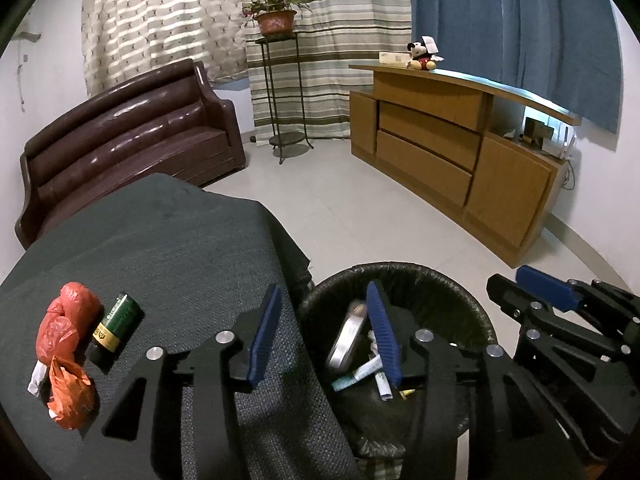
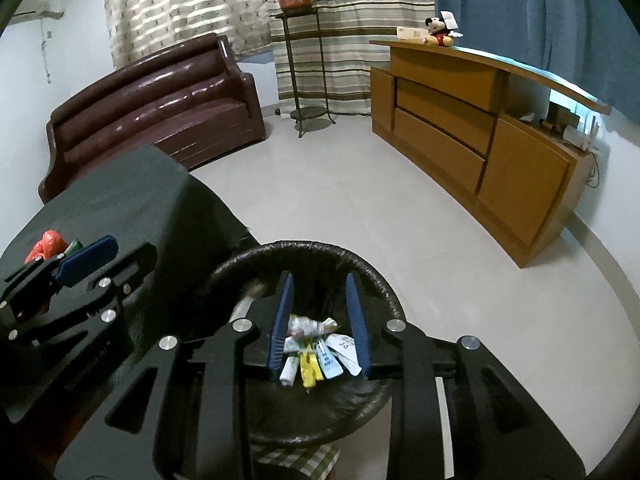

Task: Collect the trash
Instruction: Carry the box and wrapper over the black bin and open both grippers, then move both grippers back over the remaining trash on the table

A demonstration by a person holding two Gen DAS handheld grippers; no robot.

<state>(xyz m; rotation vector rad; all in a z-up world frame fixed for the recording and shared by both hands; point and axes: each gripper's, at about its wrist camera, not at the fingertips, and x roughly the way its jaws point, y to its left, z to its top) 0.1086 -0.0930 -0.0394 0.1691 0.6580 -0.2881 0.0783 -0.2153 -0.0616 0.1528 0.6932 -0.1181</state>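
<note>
Trash is what this job is about, and some of it lies in the black bin [image 2: 384,280], which sits under and between the jaws of both grippers. The grey cloth table [image 1: 160,240] is to the left of the left jaws. On it, well apart from the jaws, lie an orange plastic bag [image 1: 64,352], scrunched up and soft, and touching it a small green box [image 1: 116,326] lying on its side. The left gripper [image 1: 326,336] is wide open and holds nothing. The right gripper [image 2: 320,320] is wide open too, empty, right over the small wrappers [image 2: 316,350] in the bin. I think a drop is just done. Next, one gripper likely must go left to the bag or box and close on it
</note>
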